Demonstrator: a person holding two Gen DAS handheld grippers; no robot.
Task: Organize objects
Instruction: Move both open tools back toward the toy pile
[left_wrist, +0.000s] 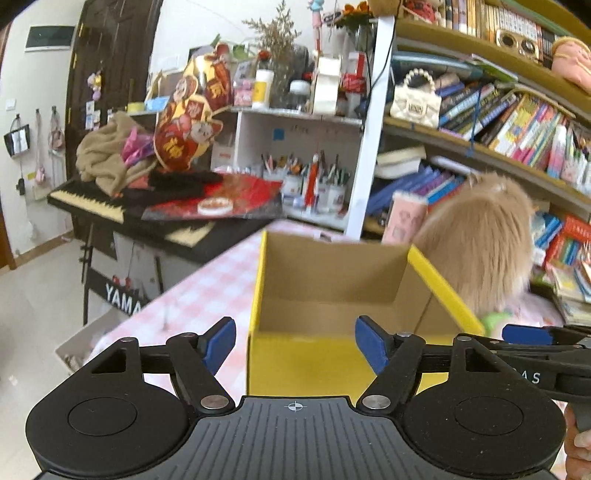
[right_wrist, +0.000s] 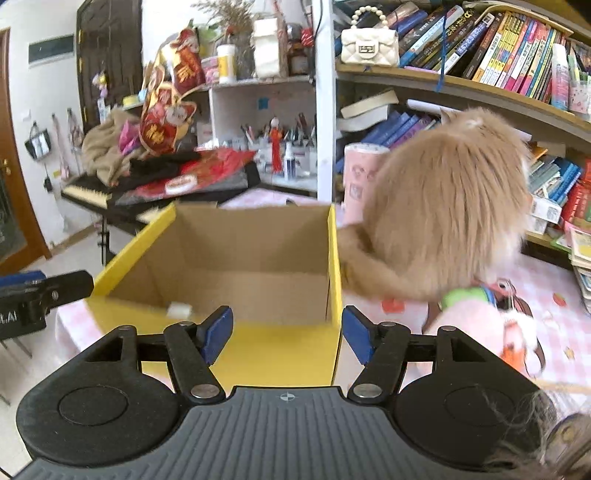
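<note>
Both of my tools are open with nothing between their blue pads. Left gripper (left_wrist: 295, 345) sits in front of the yellow cardboard box (left_wrist: 314, 365), and right gripper (right_wrist: 287, 334) sits at the same box, near its right corner. Inside the open box lies one small white block (right_wrist: 180, 309), near the front wall. Under the box is a table with a pink checked cloth (left_wrist: 207, 291). Just right of the box stands a fluffy tan cat (right_wrist: 443, 206), one paw touching the box's side. Beside it lies a soft pink toy (right_wrist: 476, 325). Further back is a messy bookshelf (right_wrist: 498, 59).
</note>
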